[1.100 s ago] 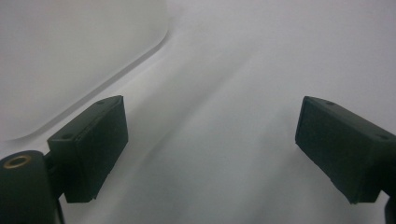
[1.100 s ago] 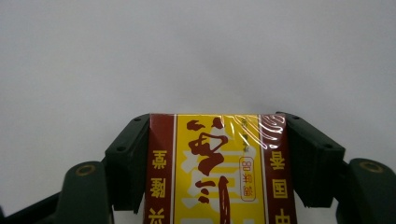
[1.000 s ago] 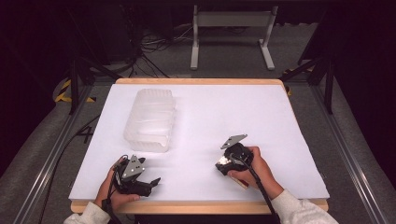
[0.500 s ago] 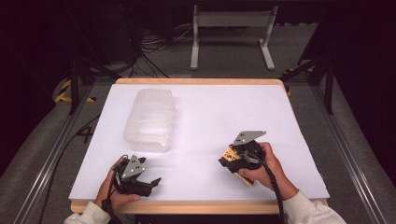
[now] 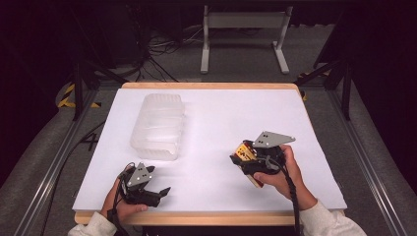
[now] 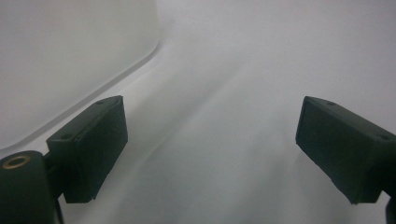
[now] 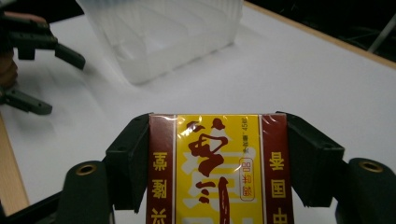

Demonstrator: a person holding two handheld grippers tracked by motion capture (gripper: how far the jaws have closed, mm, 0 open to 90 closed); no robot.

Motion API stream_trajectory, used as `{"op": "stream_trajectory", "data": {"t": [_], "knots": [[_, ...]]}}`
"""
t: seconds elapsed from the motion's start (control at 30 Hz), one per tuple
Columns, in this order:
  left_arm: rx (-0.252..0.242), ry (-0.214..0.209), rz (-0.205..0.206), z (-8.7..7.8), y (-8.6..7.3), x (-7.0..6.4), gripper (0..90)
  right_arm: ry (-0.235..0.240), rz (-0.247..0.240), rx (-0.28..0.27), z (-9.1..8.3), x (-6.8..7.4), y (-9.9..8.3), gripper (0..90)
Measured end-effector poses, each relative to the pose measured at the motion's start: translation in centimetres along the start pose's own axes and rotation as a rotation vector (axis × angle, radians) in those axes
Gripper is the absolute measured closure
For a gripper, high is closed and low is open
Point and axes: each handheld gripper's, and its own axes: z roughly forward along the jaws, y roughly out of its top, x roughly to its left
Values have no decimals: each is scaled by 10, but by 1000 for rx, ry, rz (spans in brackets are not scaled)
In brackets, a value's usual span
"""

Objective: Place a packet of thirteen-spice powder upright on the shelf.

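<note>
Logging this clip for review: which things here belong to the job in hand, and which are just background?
In play:
- red and yellow packet, clamped in the right claw
- clear plastic container, likely its destination
- left claw, open and holding nothing, low over the table

Just lying about:
- metal stand and cables on the floor beyond

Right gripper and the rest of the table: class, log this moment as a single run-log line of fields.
right gripper: shut on yellow-and-red packet | left gripper: open, holding nothing, near table's front edge | clear plastic tub: on white table, untouched
</note>
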Motion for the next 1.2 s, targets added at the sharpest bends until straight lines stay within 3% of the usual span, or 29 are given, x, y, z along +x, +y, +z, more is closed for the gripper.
{"op": "stream_trajectory", "data": {"t": [0.23,0.5,0.77,1.2], "knots": [[-3,7,-4,-2,-1,0,97,-11,15,-96,21,8,19,326],[-11,24,-11,-5,-2,-1,98,-14,46,-196,64,22,48,326],[-22,51,-10,-10,-5,-2,97,-3,14,-206,96,30,67,326],[-24,58,-13,-16,-10,-5,98,28,22,-216,144,35,98,326]]}}
